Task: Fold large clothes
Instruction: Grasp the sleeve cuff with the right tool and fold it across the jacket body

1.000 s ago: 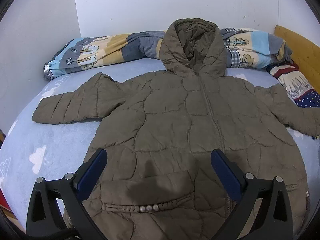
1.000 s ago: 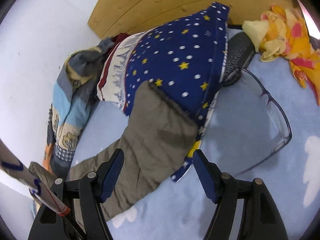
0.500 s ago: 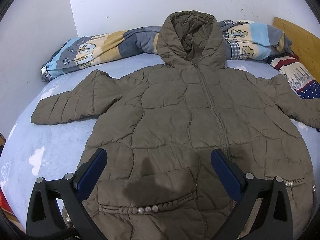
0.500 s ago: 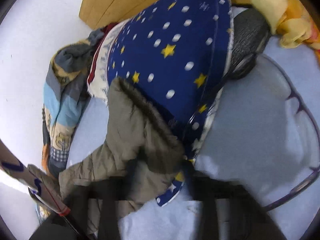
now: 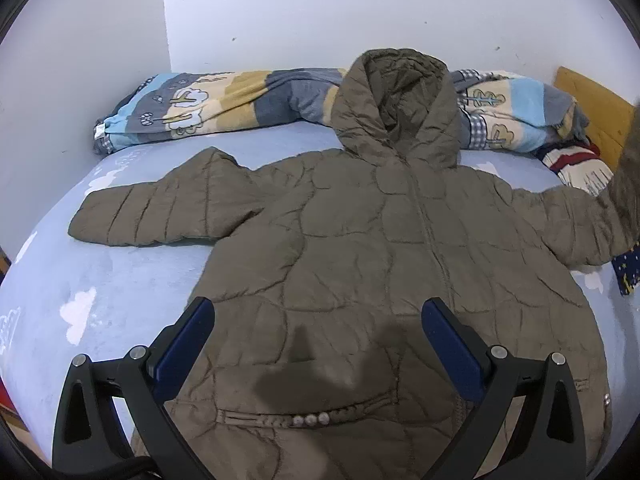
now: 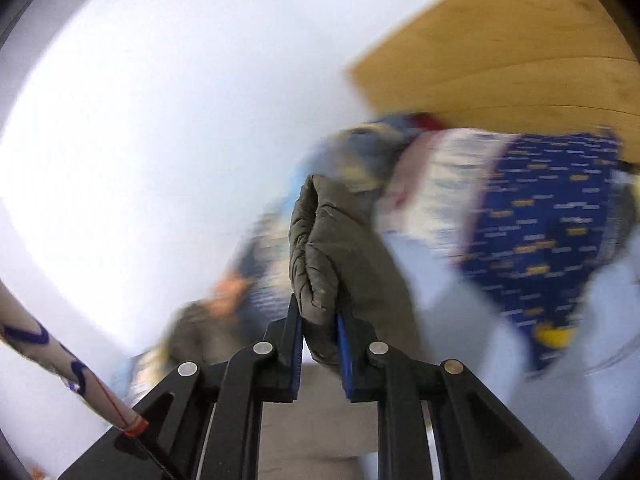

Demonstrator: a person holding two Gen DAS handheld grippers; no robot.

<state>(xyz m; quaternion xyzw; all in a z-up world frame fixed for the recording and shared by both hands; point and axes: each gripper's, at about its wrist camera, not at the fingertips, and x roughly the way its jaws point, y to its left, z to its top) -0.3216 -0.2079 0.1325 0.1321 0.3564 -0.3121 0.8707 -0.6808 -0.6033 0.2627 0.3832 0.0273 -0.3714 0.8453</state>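
An olive quilted hooded jacket [image 5: 360, 248] lies front up on the light blue bed sheet [image 5: 100, 280], hood toward the wall, its left sleeve [image 5: 160, 212] spread out flat. My left gripper [image 5: 318, 316] is open and empty above the jacket's lower front. My right gripper [image 6: 319, 320] is shut on the cuff of the jacket's right sleeve [image 6: 320, 248] and holds it lifted off the bed. In the left wrist view that sleeve [image 5: 592, 220] rises at the right edge.
A rolled patterned quilt [image 5: 240, 100] lies along the wall behind the hood. A blue star-print pillow [image 6: 552, 216] sits by the wooden headboard [image 6: 520, 52] on the right. The right wrist view is motion blurred.
My right gripper closed on the right sleeve's cuff and lifted it away from the star pillow. My left gripper stayed open and pulled back slightly from the jacket.
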